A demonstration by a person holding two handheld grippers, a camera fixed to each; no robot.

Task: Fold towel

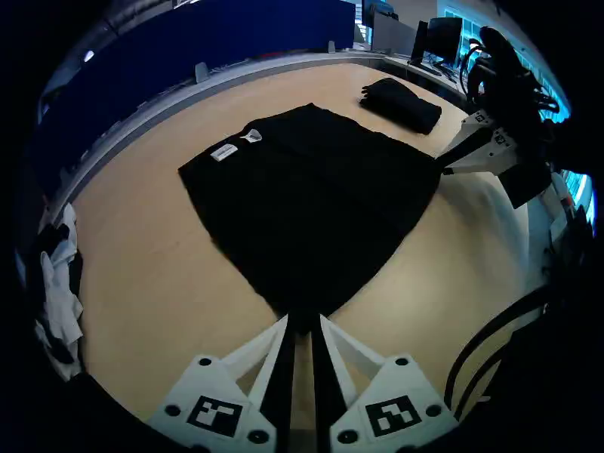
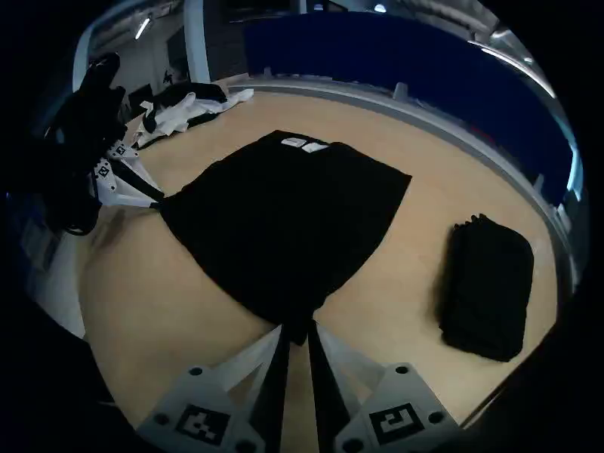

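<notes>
Black towel point(image 1: 302, 204) spread flat on the table point(image 1: 143, 264), where you pinch one near corner in the left gripper point(image 1: 303, 323) and the other in the right gripper point(image 2: 298, 329), each closed on the cloth; no fold appears made yet, so all folding remains.

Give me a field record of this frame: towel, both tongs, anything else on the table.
towel: black, spread on table, white tags near far edge
left tongs: shut on one near corner
right tongs: shut on the other near corner
folded stack: black, apart from towel, right tongs' side
clothes pile: white and black, at table edge
</notes>
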